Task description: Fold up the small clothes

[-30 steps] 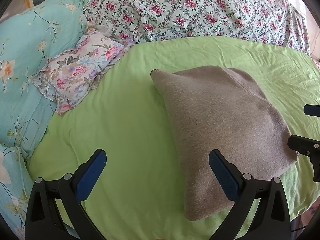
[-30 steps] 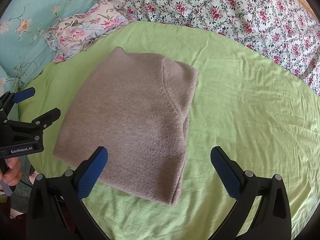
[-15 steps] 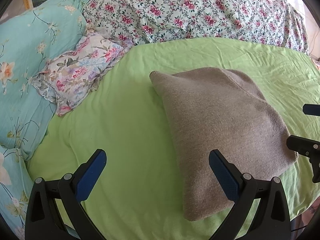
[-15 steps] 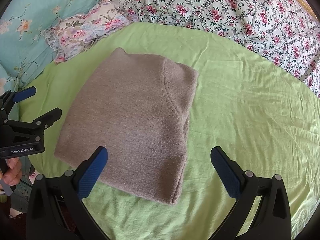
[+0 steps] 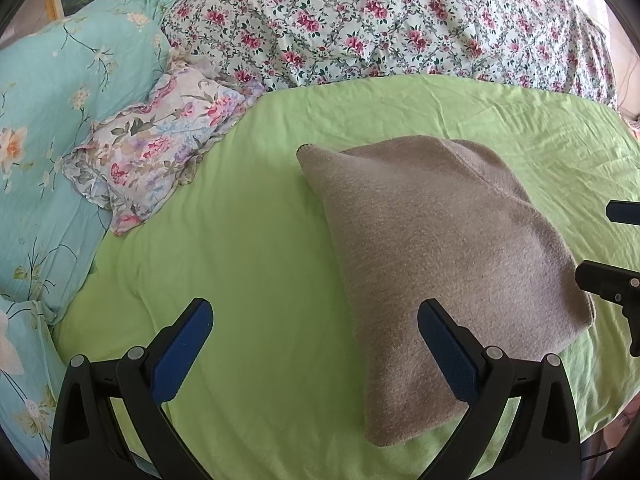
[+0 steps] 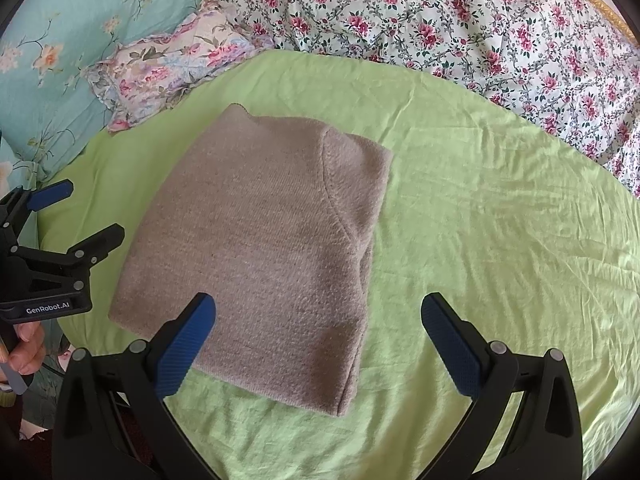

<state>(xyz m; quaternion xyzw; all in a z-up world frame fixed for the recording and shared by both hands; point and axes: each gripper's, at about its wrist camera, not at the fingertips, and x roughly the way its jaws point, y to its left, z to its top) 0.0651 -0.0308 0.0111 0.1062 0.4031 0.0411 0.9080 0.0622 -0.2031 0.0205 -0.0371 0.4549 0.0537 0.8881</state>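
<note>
You hold the left gripper (image 5: pixel 314 322) with its jaws spread wide and nothing between them; its blue pads (image 5: pixel 448 350) hover above the green sheet (image 5: pixel 248 240). The right-hand pad overlaps the near left edge of the folded grey-brown knit garment (image 5: pixel 432 240) in this view; contact cannot be confirmed.

You hold the right gripper (image 6: pixel 318 320) equally wide and empty. Its left pad (image 6: pixel 184 344) sits over the garment's near edge, its right pad over bare sheet.

The garment (image 6: pixel 260 248) lies folded into a compact rectangle on the sheet, one layer turned over along its right side. It rests between the two grippers, near the front edge of the bed.

A frilled floral pillow (image 5: pixel 156 152) lies on the sheet's far left, well apart from the garment. A teal floral cover (image 5: pixel 52 128) lies beside it, and a rose-print quilt (image 5: pixel 380 24) runs along the far side.

In the right wrist view, the left gripper (image 6: pixel 68 216) appears at the left edge, with fingers of your hand (image 6: pixel 28 348) on its grip
</note>
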